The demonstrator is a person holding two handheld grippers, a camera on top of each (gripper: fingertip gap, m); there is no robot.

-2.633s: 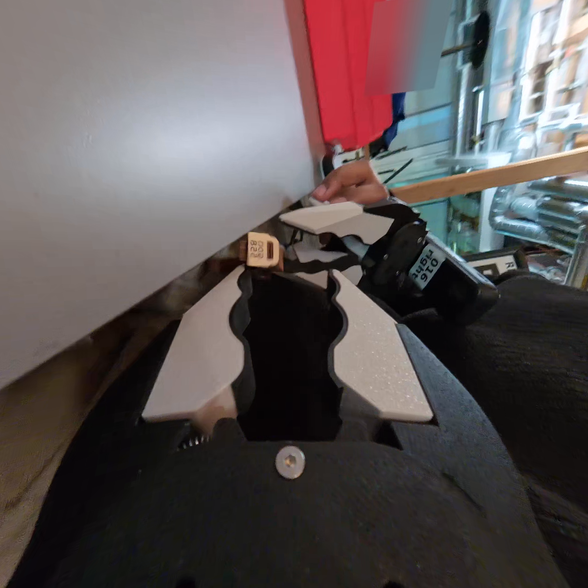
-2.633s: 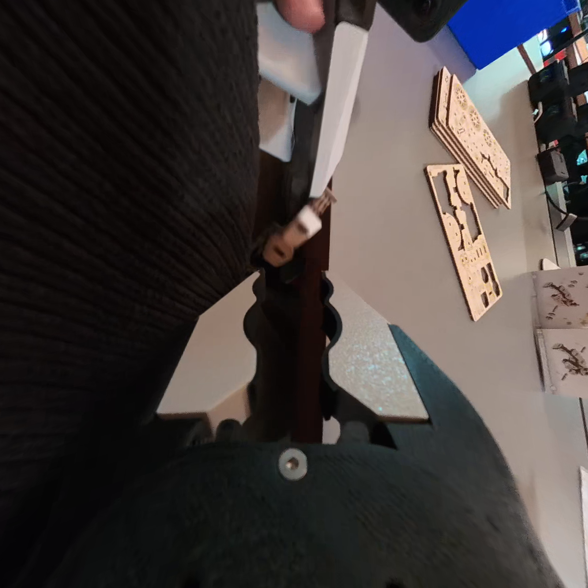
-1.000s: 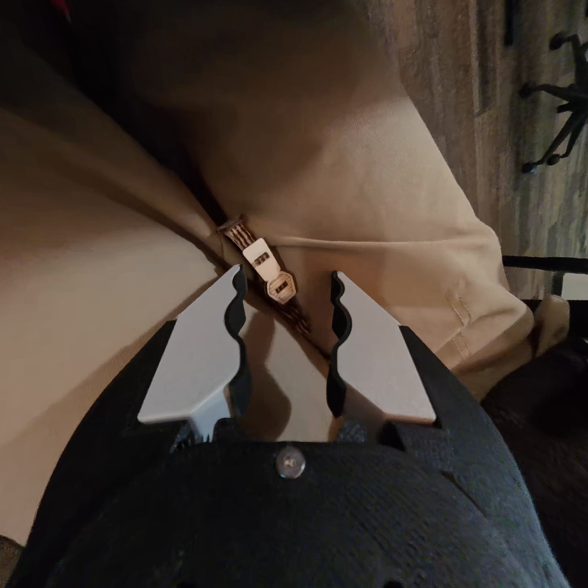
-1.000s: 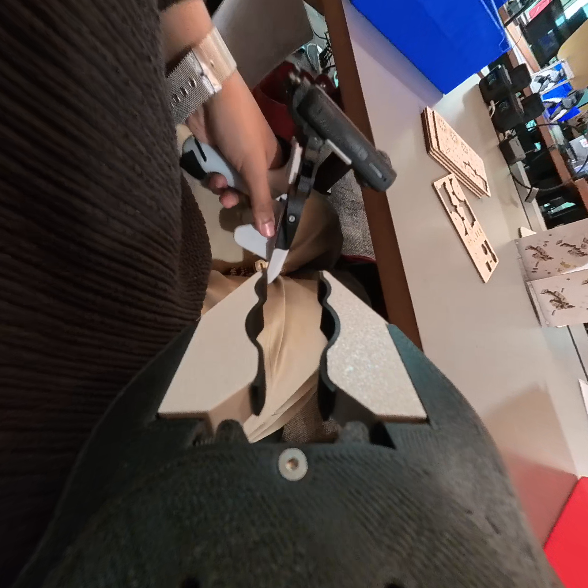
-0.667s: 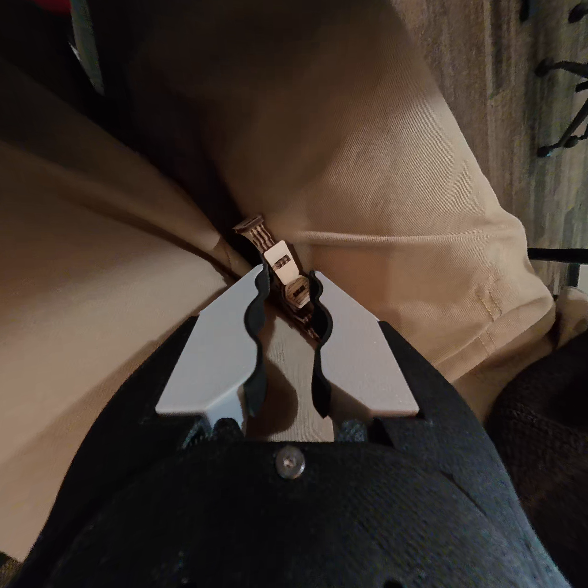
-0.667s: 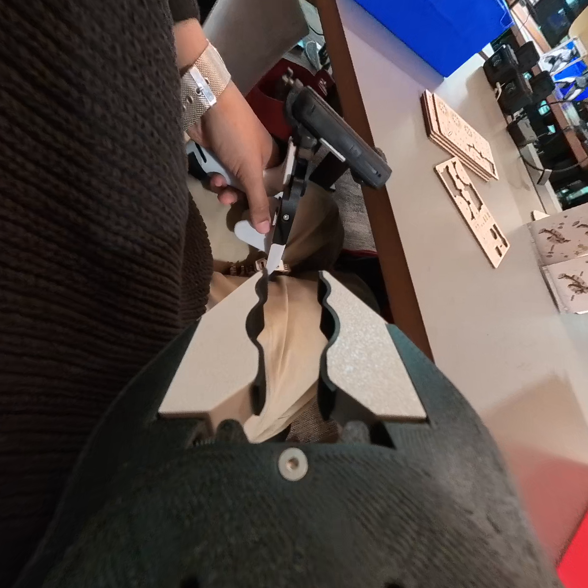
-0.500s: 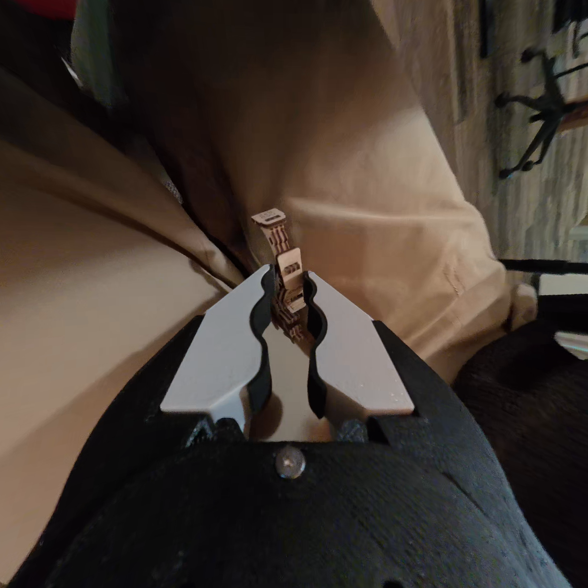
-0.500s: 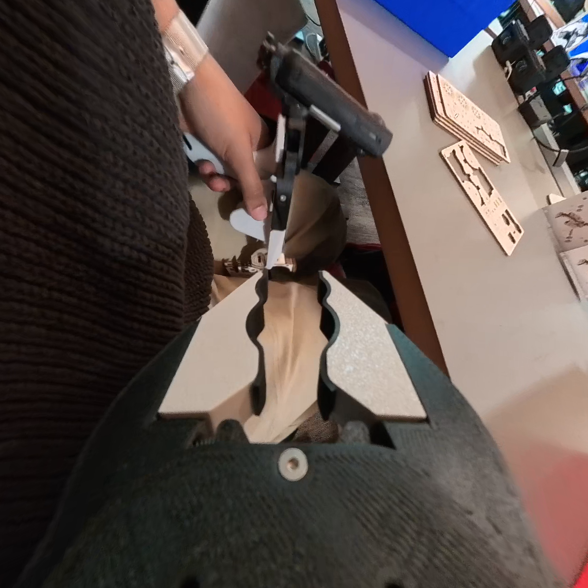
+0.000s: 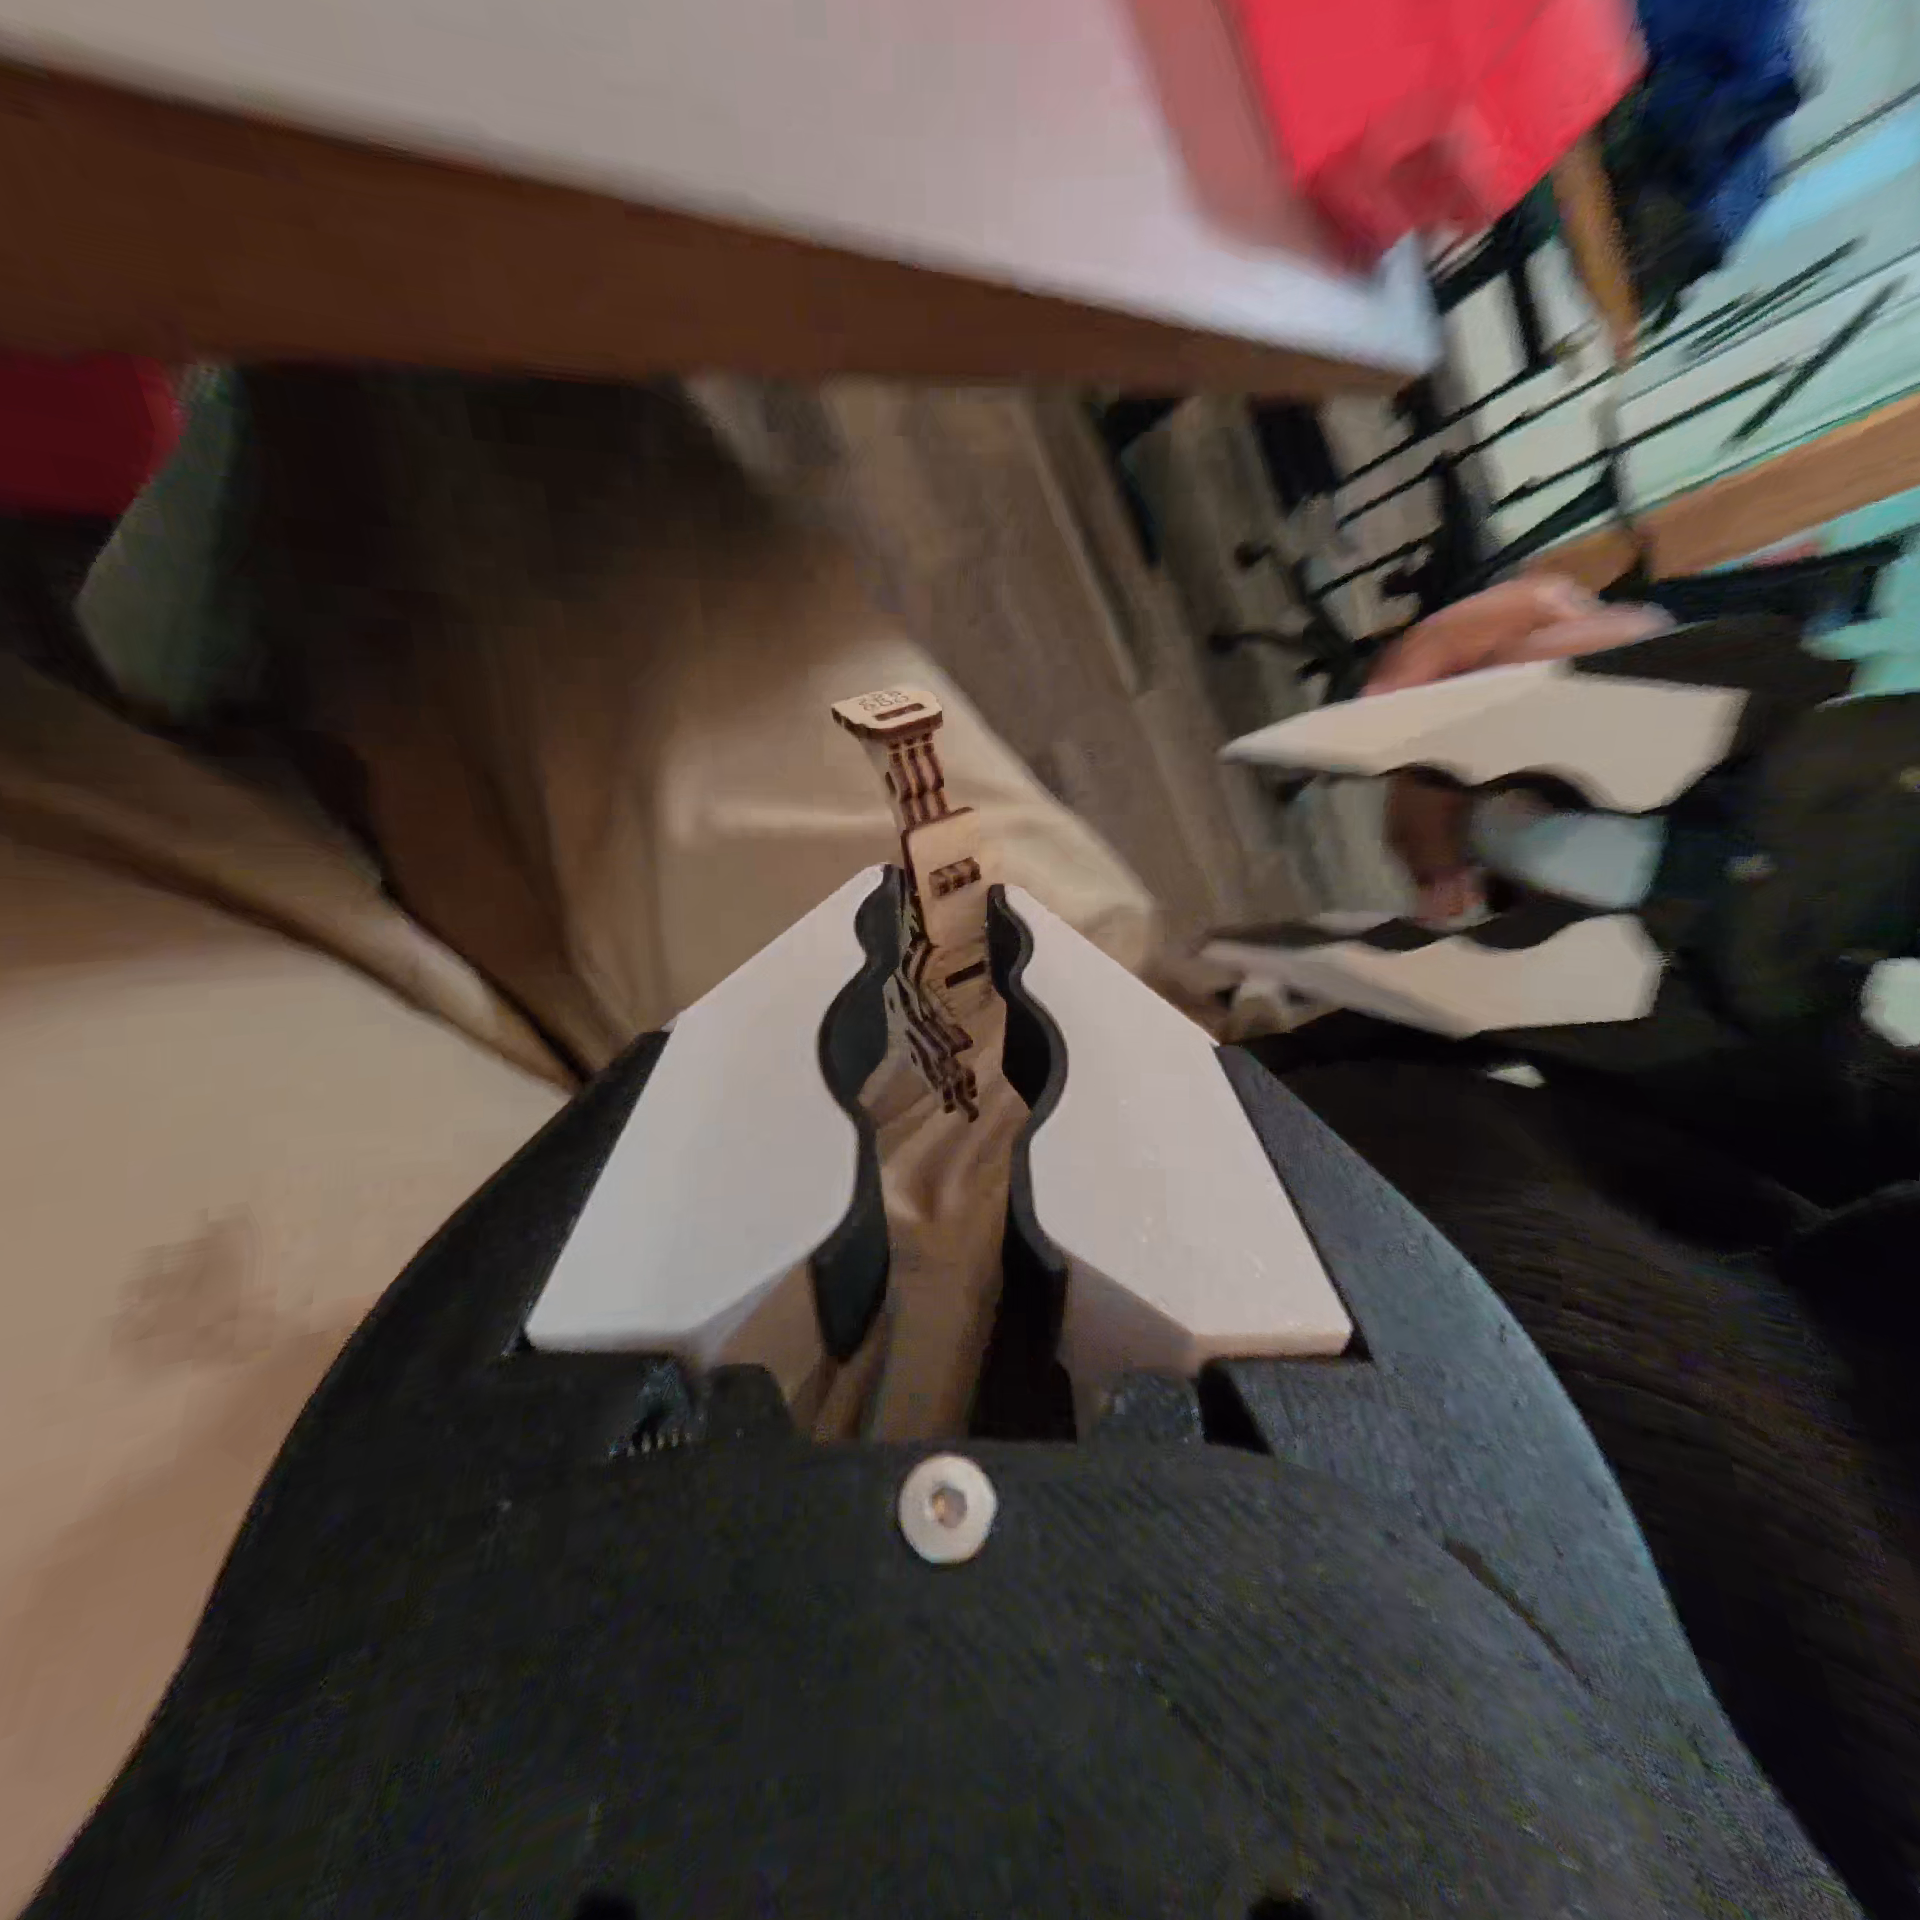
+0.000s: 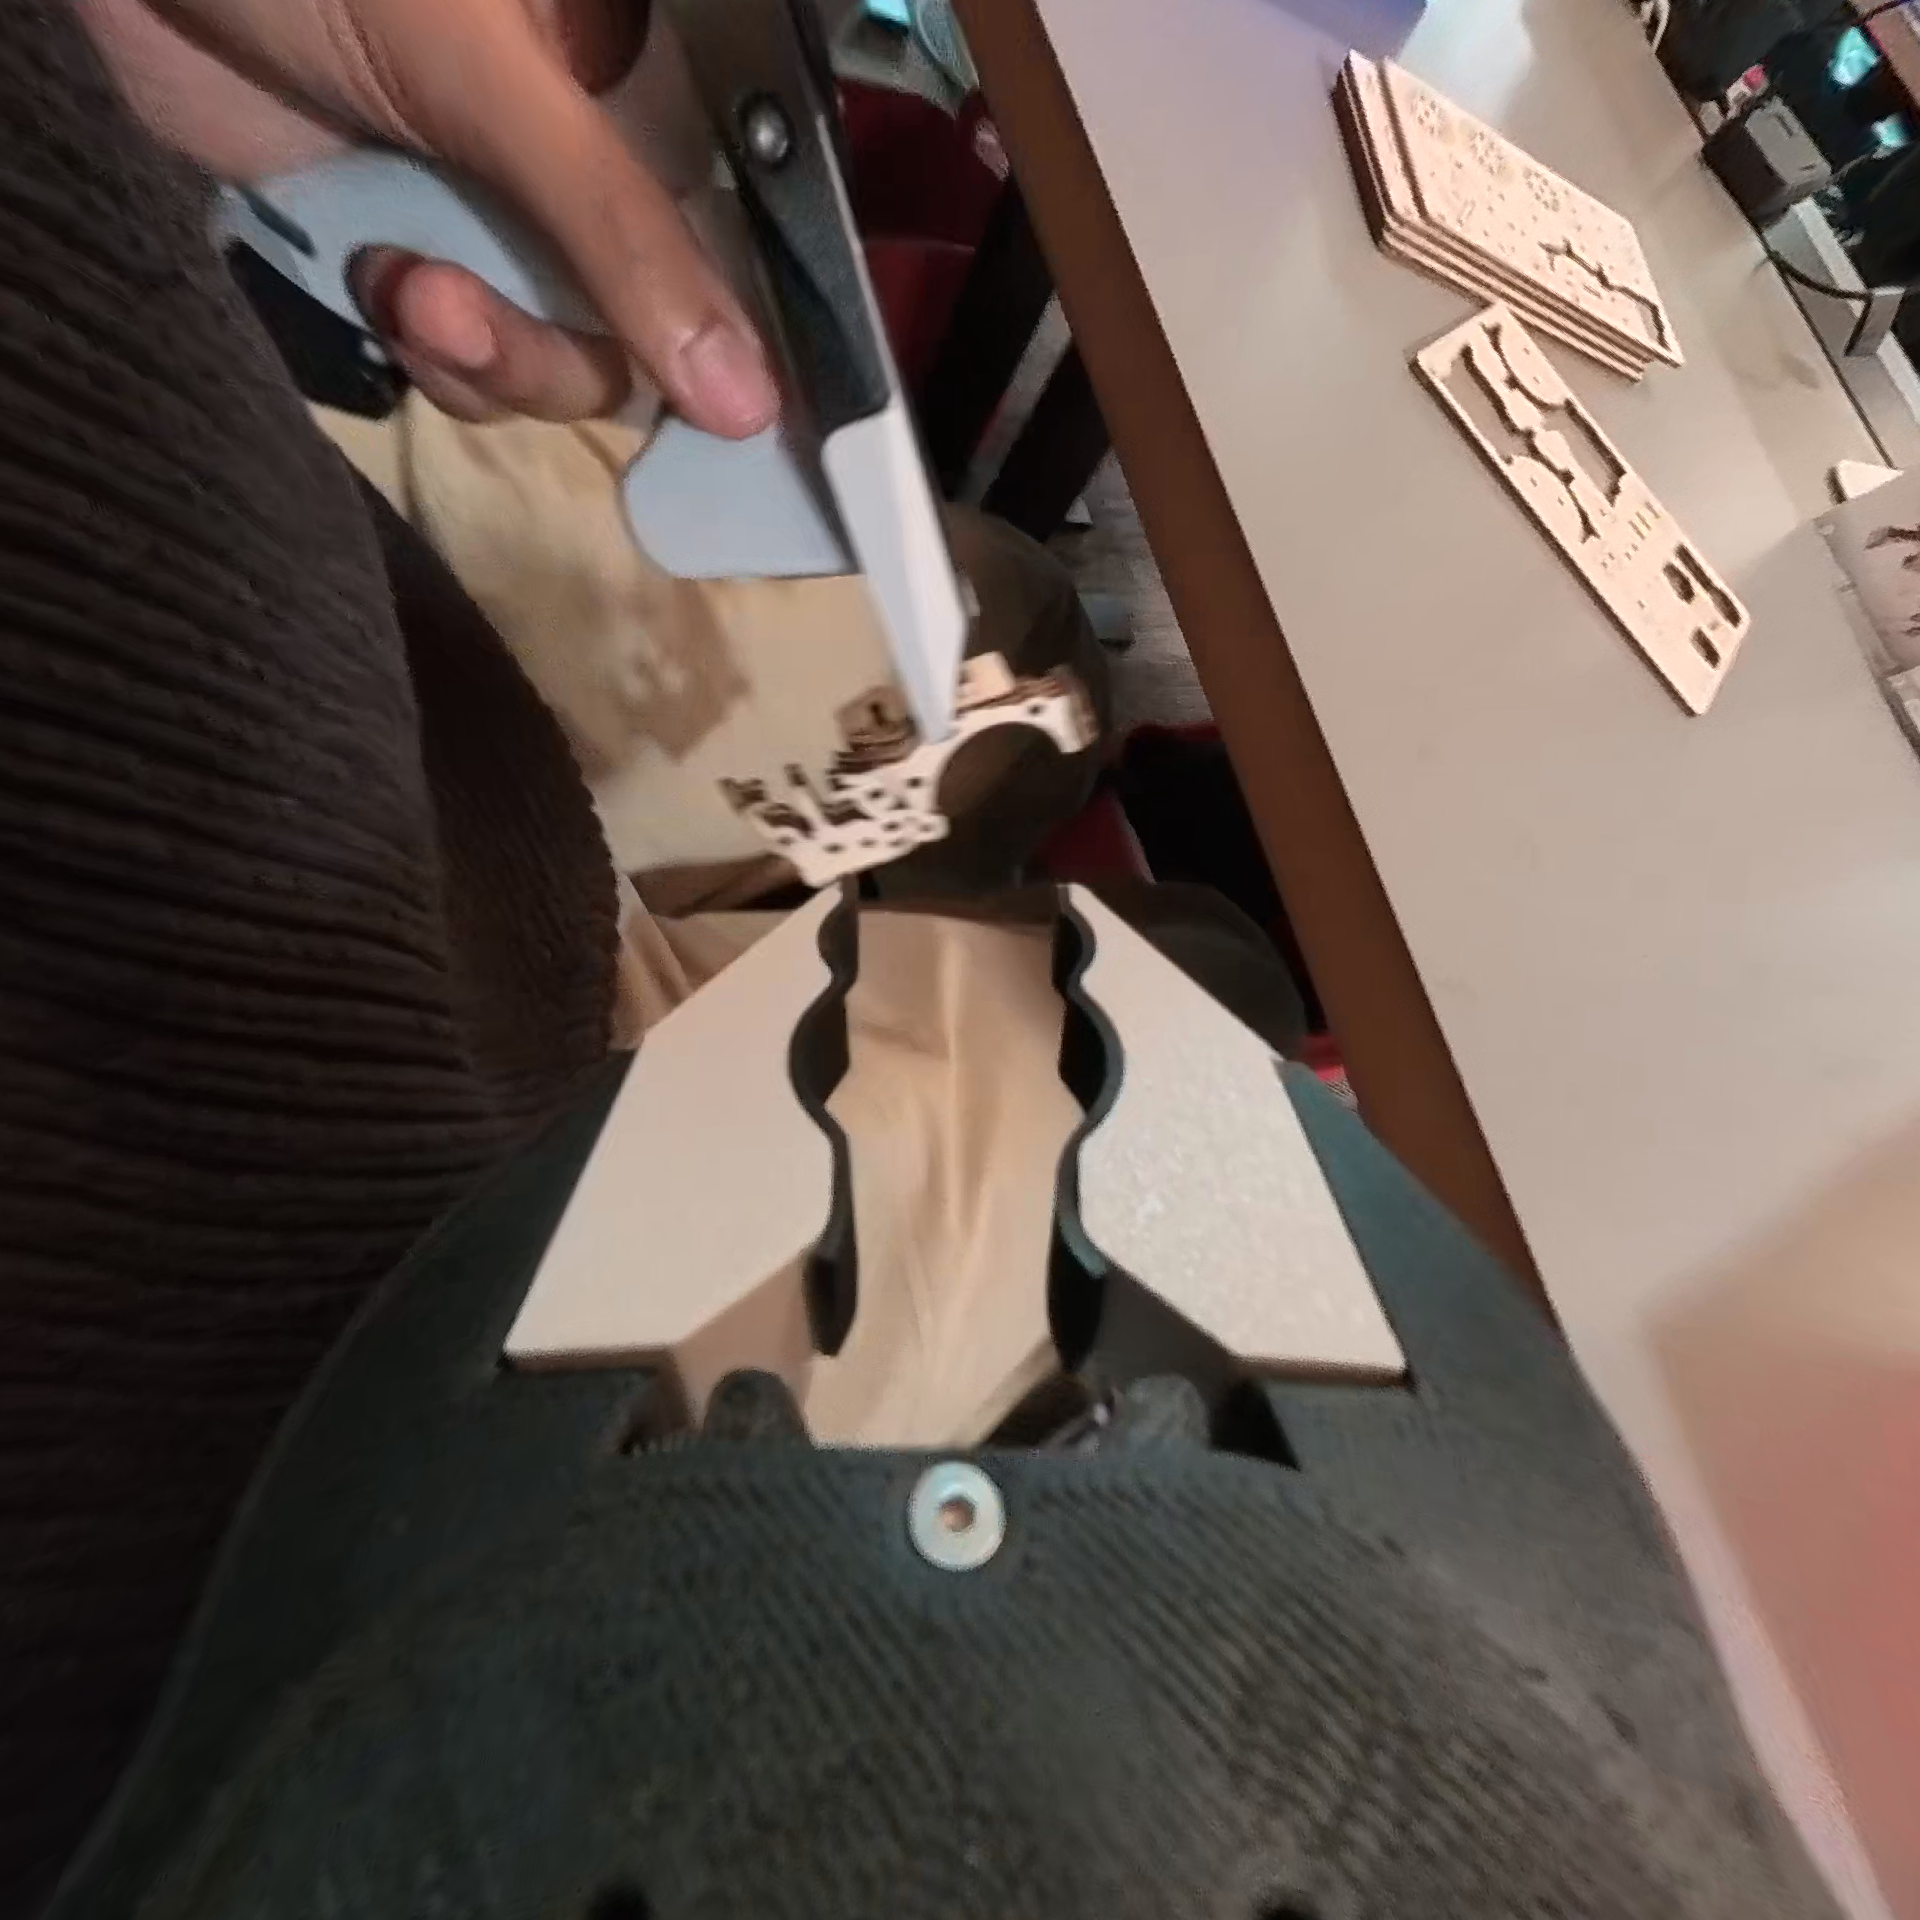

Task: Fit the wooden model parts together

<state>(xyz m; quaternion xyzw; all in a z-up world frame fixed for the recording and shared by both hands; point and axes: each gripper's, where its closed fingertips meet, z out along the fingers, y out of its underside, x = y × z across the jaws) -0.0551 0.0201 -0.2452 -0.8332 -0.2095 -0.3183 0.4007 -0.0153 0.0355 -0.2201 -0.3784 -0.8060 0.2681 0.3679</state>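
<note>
my left gripper pinches the wooden model piece above my lap; my right gripper hangs spread, holding nothing.

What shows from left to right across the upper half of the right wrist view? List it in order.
Dark knit sleeve → hand on the left gripper → wooden model piece clamped in its fingers → brown table edge → single wooden parts sheet.
</note>
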